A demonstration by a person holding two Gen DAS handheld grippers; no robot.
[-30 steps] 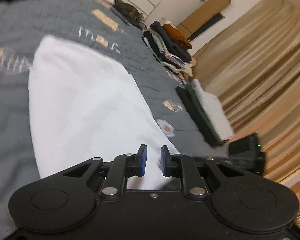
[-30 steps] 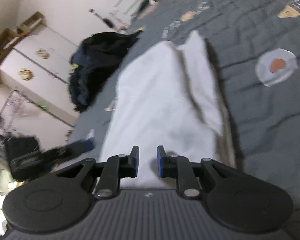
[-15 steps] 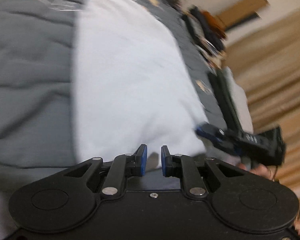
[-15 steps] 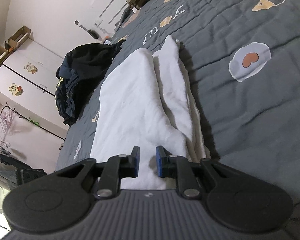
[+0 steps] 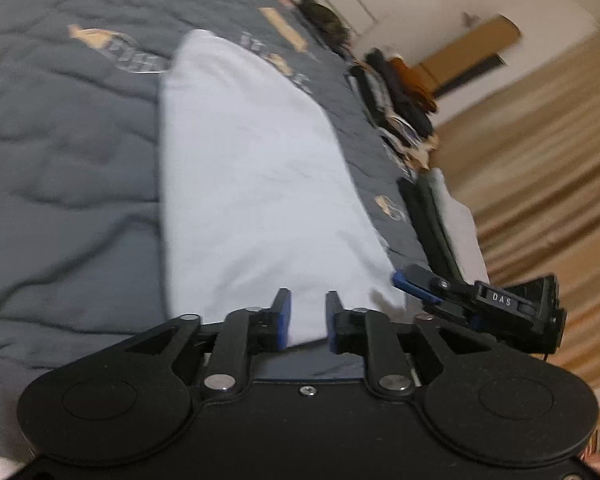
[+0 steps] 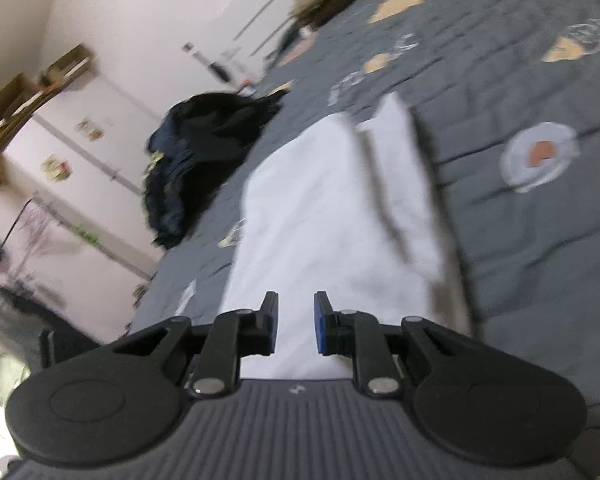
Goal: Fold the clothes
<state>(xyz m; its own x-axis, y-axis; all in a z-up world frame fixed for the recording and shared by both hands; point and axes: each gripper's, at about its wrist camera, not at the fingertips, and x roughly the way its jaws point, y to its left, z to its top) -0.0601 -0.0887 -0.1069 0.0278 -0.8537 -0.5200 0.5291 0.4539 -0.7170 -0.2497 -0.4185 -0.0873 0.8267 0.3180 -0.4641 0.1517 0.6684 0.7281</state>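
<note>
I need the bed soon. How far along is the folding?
Done: folded piles line the far bed edge. In hand: the white garment lies folded lengthwise into a long strip; left gripper, jaws opening, and right gripper flank its near end. Left: folding it shorter, plus the dark heap.

The soft white cloth garment looks matt and smooth; the grey quilted fabric bedspread is stitched and wrinkled.
</note>
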